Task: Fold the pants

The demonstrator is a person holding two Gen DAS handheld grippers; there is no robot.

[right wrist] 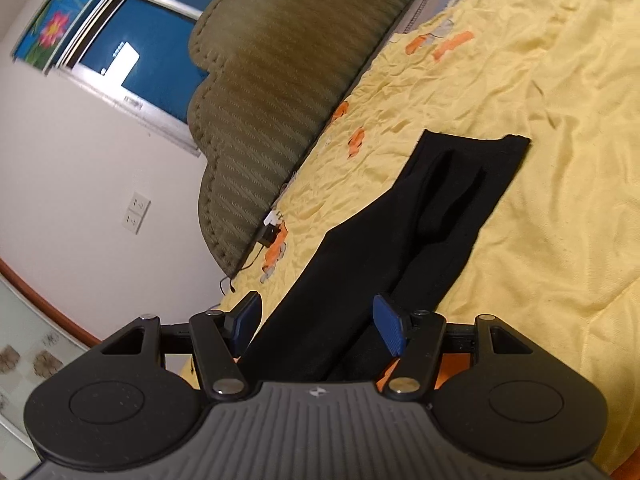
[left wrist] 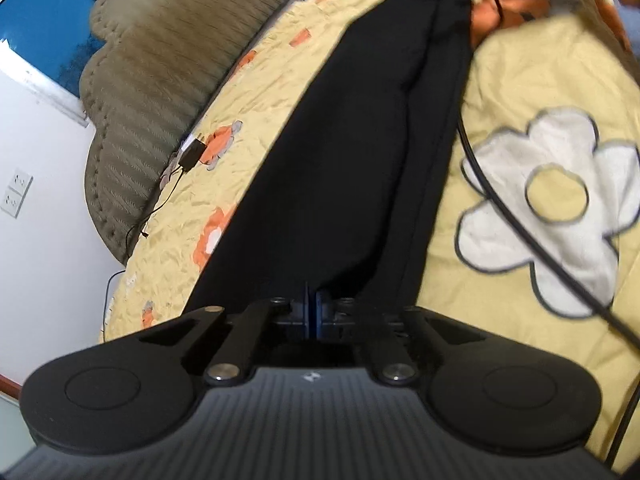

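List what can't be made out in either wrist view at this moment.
- Left wrist: whether the shut left gripper pinches the pants; its own body hides the contact.
- Left wrist: far end of the pants, blurred.
- Right wrist: near end of the pants, behind the right gripper.

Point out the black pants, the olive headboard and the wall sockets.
black pants (right wrist: 452, 200), right wrist view, middle of the cloth
olive headboard (right wrist: 272, 92), right wrist view, ribbed face
wall sockets (right wrist: 136, 212), right wrist view, between both plates

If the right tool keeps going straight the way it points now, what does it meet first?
Most likely the black pants: the cloth already lies between the open right tool and stretches ahead across the yellow bedspread. Depth is uncertain.
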